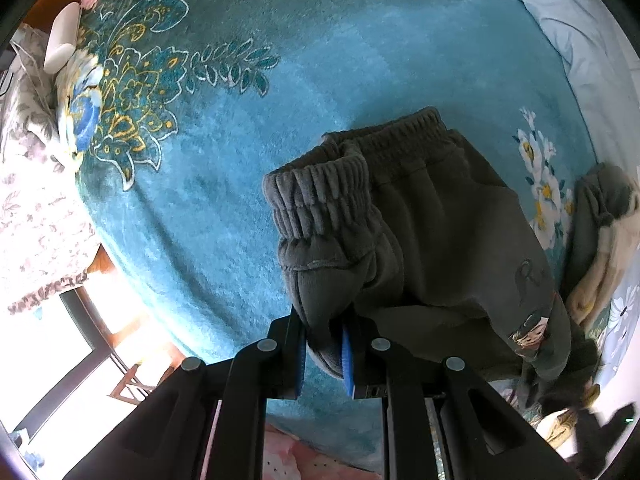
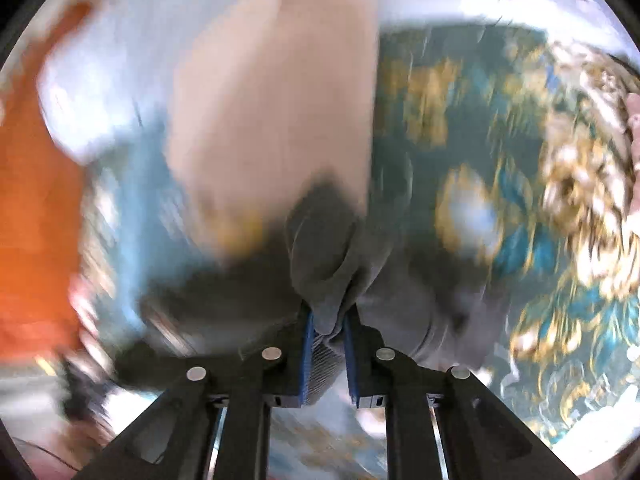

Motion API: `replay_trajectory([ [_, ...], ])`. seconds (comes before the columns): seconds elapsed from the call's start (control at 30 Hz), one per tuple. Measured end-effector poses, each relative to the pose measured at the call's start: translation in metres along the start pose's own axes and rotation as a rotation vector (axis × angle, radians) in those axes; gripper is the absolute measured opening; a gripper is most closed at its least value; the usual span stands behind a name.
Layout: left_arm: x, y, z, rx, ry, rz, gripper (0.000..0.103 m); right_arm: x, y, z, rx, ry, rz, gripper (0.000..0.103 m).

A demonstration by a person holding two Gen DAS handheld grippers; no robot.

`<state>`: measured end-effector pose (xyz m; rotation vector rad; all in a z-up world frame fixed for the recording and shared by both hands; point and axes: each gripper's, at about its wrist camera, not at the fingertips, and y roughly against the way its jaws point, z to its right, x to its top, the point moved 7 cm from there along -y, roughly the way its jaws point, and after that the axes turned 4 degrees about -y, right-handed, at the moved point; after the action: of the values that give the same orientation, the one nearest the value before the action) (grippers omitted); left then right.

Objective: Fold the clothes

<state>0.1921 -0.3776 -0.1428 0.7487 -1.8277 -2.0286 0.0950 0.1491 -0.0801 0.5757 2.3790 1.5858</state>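
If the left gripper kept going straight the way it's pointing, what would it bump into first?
The left gripper is already clamped on the dark grey trousers, so it would push into their bunched ribbed cuff first. Beyond that lies the teal floral blanket; how far is hard to judge.

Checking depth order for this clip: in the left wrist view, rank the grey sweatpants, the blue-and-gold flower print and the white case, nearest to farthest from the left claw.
1. Grey sweatpants: pinched in the left claw, ahead and right.
2. Blue-and-gold flower print: on the teal blanket, far left.
3. White case: beyond the flower, at the blanket's upper-left edge.
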Motion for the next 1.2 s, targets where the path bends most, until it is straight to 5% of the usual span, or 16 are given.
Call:
replay_trajectory([
  [0.13, -0.001, 0.000, 0.000, 0.000, 0.000, 0.001, 0.015, 0.079, 0.069, 0.066, 0.069, -0.388, 0.309, 0.021],
  [0.2, -0.002, 0.000, 0.000, 0.001, -0.001, -0.002, 0.015, 0.090, 0.076, 0.085, 0.077, -0.497, 0.345, 0.028],
  [0.4, -0.007, -0.002, -0.005, 0.005, 0.015, -0.015, 0.015, 0.026, 0.043, 0.123, -0.003, -0.572, 0.274, 0.044],
  [0.57, -0.011, -0.004, -0.010, 0.008, 0.027, -0.025, 0.015, -0.082, -0.042, 0.149, -0.023, -0.668, -0.025, 0.046],
  [0.63, -0.013, -0.005, -0.012, 0.006, 0.038, -0.030, 0.015, -0.101, -0.067, 0.148, -0.010, -0.685, -0.090, 0.049],
  [0.77, -0.012, 0.001, -0.010, -0.016, 0.037, -0.017, 0.015, -0.105, -0.093, 0.144, 0.099, -0.827, -0.058, 0.055],
  [0.8, -0.011, 0.003, -0.009, -0.022, 0.036, -0.013, 0.015, -0.103, -0.096, 0.143, 0.111, -0.852, -0.052, 0.054],
  [0.87, -0.011, 0.008, -0.007, -0.034, 0.034, -0.005, 0.015, -0.099, -0.097, 0.141, 0.094, -0.885, -0.028, 0.036],
  [0.9, -0.010, 0.010, -0.006, -0.040, 0.033, -0.001, 0.013, -0.096, -0.095, 0.139, 0.103, -0.892, -0.016, 0.014],
  [1.03, -0.008, 0.023, 0.001, -0.075, 0.028, 0.038, 0.008, -0.074, -0.064, 0.127, 0.176, -0.829, 0.079, 0.010],
  [1.2, -0.001, 0.054, 0.018, -0.146, 0.015, 0.147, 0.007, -0.054, 0.026, 0.124, 0.261, -0.690, 0.275, 0.010],
])
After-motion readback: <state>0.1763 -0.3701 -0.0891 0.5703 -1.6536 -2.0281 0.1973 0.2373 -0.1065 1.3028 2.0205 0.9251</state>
